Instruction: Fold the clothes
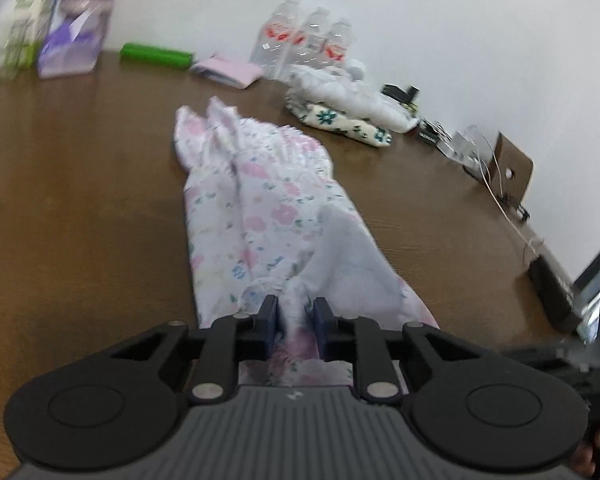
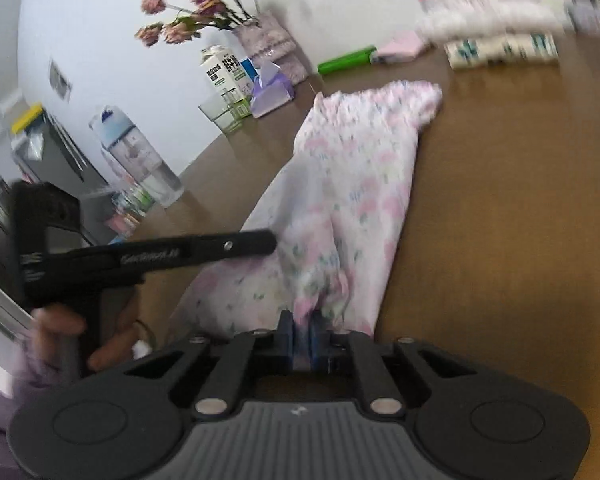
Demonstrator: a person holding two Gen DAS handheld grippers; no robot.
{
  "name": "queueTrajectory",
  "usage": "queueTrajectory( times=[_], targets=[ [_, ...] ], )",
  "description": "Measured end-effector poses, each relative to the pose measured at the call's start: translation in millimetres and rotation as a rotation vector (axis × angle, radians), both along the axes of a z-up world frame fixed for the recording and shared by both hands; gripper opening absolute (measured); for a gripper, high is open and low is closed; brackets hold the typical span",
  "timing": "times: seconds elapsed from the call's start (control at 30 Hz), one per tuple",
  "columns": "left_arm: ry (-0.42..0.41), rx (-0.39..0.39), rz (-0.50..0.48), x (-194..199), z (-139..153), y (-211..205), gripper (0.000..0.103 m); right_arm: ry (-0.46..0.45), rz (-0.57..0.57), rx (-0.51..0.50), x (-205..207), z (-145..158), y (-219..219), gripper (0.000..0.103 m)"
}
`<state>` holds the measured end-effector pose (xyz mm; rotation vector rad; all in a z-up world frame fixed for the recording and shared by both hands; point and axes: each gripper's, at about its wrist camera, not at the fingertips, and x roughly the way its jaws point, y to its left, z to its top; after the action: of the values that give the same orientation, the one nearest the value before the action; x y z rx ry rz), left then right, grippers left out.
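One brown wooden desk [image 1: 80, 184] carries everything here, and the largest thing on it is a floral garment [image 1: 260, 200], white with pink flowers, lying stretched lengthwise down the middle of the desk from the near edge toward the wall. Its far end is bunched in loose folds, and its near end is gathered up into both grippers. The left gripper [image 1: 296, 320] has its jaws drawn close together with a ridge of the fabric pinched between the pads. The right gripper [image 2: 303, 334] stands narrower, its blue pads pressed onto a tuck of the same garment at the near hem. In the right wrist view the left gripper's black body reaches in from the left, with a hand [image 2: 60, 328] wrapped round its handle. Behind the garment, near the wall, sits a stack of folded clothes [image 1: 352, 108], white on top and a flowered piece beneath. Beside that stand three clear water bottles [image 1: 304, 40]. Further left along the wall are a purple tissue box [image 1: 72, 48], a milk carton [image 2: 222, 76], a small pink folded cloth [image 1: 228, 70] and a green tube [image 1: 156, 55].
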<state>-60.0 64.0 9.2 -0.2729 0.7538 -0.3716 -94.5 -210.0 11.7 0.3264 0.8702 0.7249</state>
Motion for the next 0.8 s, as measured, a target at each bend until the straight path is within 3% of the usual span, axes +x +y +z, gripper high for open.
queueTrajectory(
  times=[0.1, 0.23, 0.27, 0.33, 0.43, 0.5, 0.53, 0.57, 0.7, 0.8],
  targets=[
    [-0.006, -0.04, 0.02, -2, 0, 8, 0.037, -0.059, 0.012, 0.014, -4, 13, -10, 0.02],
    [-0.15, -0.059, 0.003, -18, 22, 11, 0.039, -0.247, -0.038, 0.012, -2, 36, -12, 0.02],
    [-0.147, -0.044, -0.004, -16, 22, 8, 0.039, -0.275, -0.035, -0.007, 1, 37, -5, 0.019],
    [-0.133, -0.001, -0.021, -9, 18, -2, 0.025, -0.296, 0.01, -0.041, 7, 29, 15, 0.011],
    [-0.106, 0.071, -0.044, -2, 3, -13, 0.022, -0.228, 0.008, -0.177, 15, 4, 36, 0.006],
    [-0.105, 0.087, -0.049, -2, -1, -13, 0.027, -0.228, -0.01, -0.179, 8, -3, 31, 0.003],
    [-0.105, 0.096, -0.051, -2, -3, -13, 0.038, -0.228, -0.009, -0.181, 4, -4, 28, 0.003],
    [-0.121, 0.083, -0.063, -6, 1, -5, 0.042, -0.227, -0.004, -0.187, 1, -3, 26, 0.003],
    [-0.189, 0.031, -0.111, -25, 16, 27, 0.046, -0.344, 0.042, -0.191, -12, 18, 21, 0.018],
    [-0.319, 0.012, -0.264, -51, 29, 29, 0.055, -0.397, 0.084, -0.163, -10, 24, 24, 0.021]
  ],
)
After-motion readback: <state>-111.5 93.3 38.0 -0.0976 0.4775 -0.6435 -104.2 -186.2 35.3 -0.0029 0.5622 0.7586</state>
